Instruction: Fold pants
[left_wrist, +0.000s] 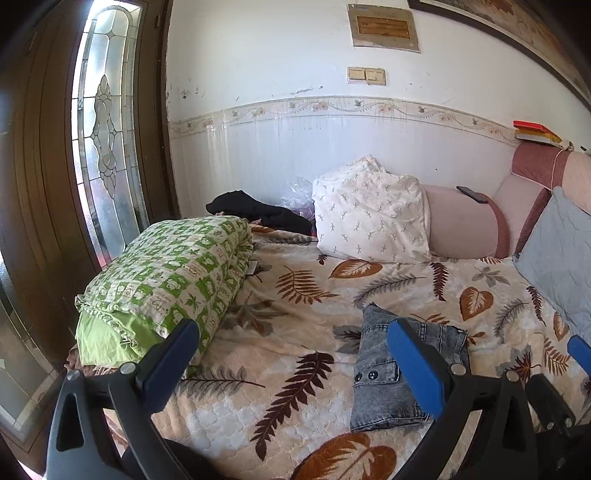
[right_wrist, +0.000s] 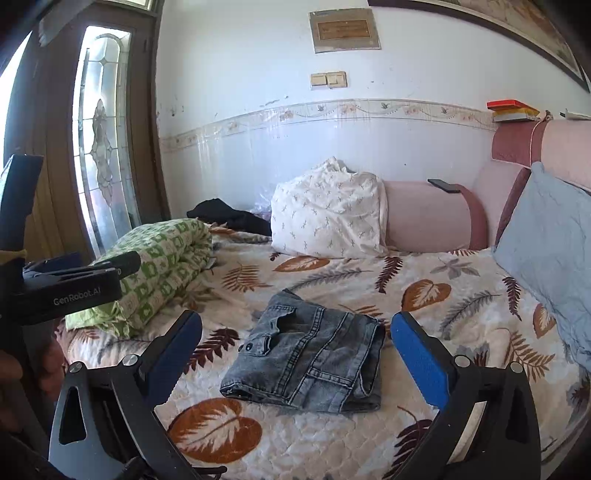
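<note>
Lying folded into a compact grey denim bundle, pants (right_wrist: 306, 354) resting on the leaf-print bedspread (right_wrist: 332, 435), in front of the white patterned pillow (right_wrist: 328, 214) and to the right of the rolled green checked quilt (right_wrist: 159, 266). Hovering above the bed with both fingers spread wide and gripping nothing: left gripper (left_wrist: 295, 369) and right gripper (right_wrist: 295, 365), neither touching the denim.
</note>
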